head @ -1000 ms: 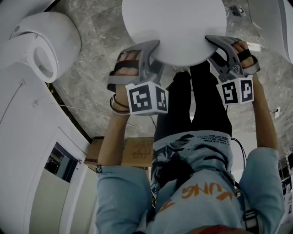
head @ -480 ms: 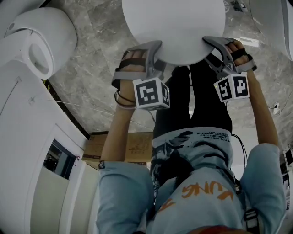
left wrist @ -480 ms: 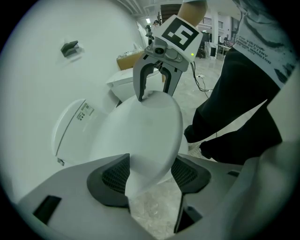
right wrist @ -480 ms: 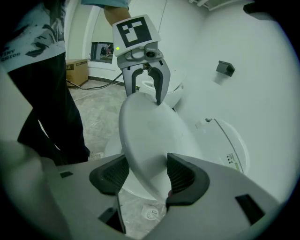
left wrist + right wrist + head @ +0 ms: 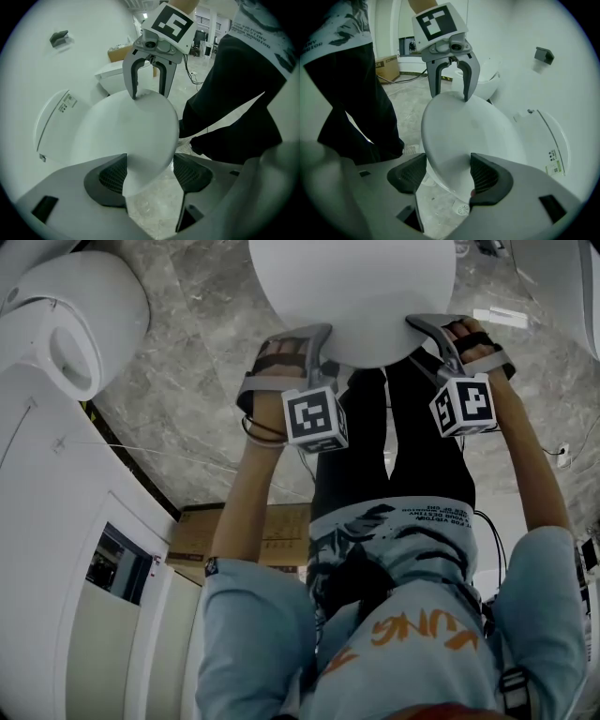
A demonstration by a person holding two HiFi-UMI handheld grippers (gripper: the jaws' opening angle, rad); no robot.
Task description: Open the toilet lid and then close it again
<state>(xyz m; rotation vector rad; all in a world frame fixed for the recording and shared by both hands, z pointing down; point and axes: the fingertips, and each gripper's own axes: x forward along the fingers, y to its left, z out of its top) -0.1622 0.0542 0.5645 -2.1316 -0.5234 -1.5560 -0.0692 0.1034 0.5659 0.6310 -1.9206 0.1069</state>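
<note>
In the head view, the lid (image 5: 352, 287) is seen before the person's legs (image 5: 427, 446), its rim flanked by the left gripper (image 5: 314, 338) and right gripper (image 5: 427, 326). In the left gripper view, the rim is straddled by jaws just opened, unclamped. In the right gripper view, the same is shown.

The toilet lid (image 5: 352, 296) is filling the upper centre, with the person's legs (image 5: 422, 446) standing just below. Bare floor (image 5: 187, 381) is lying open at its left; a second toilet (image 5: 80, 324) is crowding the upper left corner.
</note>
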